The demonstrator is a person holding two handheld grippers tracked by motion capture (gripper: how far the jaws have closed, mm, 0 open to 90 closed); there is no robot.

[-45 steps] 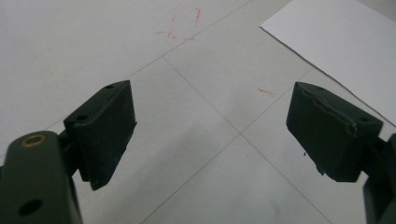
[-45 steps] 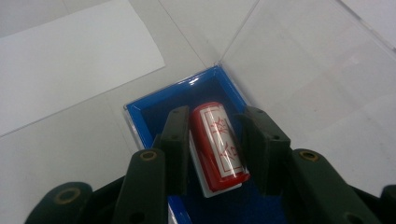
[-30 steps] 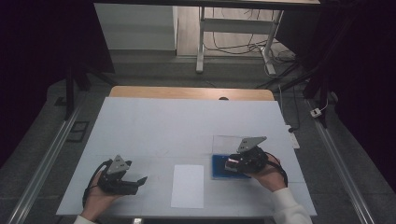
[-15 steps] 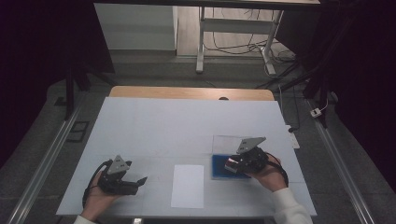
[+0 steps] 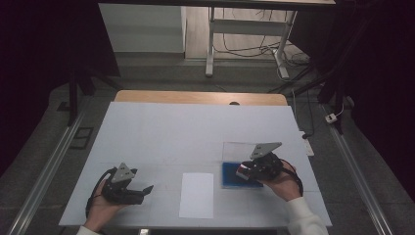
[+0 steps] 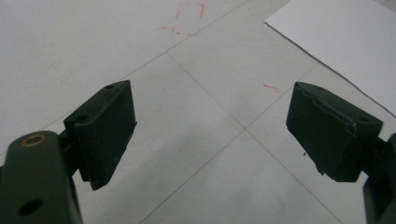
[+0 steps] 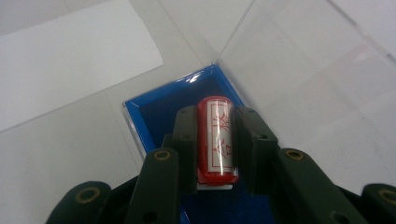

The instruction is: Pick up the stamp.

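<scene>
A red cylinder with a white label and red characters point(image 7: 215, 140) is clamped between the jaws of my right gripper point(image 7: 215, 126), above a blue tray point(image 7: 159, 105). In the high view the right gripper point(image 5: 247, 171) sits over that blue tray point(image 5: 230, 177), and the red cylinder point(image 5: 242, 172) peeks out at its tip. A clear lid point(image 7: 299, 60) lies open behind the tray. My left gripper point(image 5: 142, 191) rests near the table's front left, open, with bare table between its jaws point(image 6: 210, 121).
A white sheet of paper point(image 5: 196, 194) lies between the two grippers near the front edge. The table top point(image 5: 186, 132) is covered in white. The white sheet's corner point(image 6: 345, 32) lies ahead of the left gripper. Table legs and cables stand beyond the far edge.
</scene>
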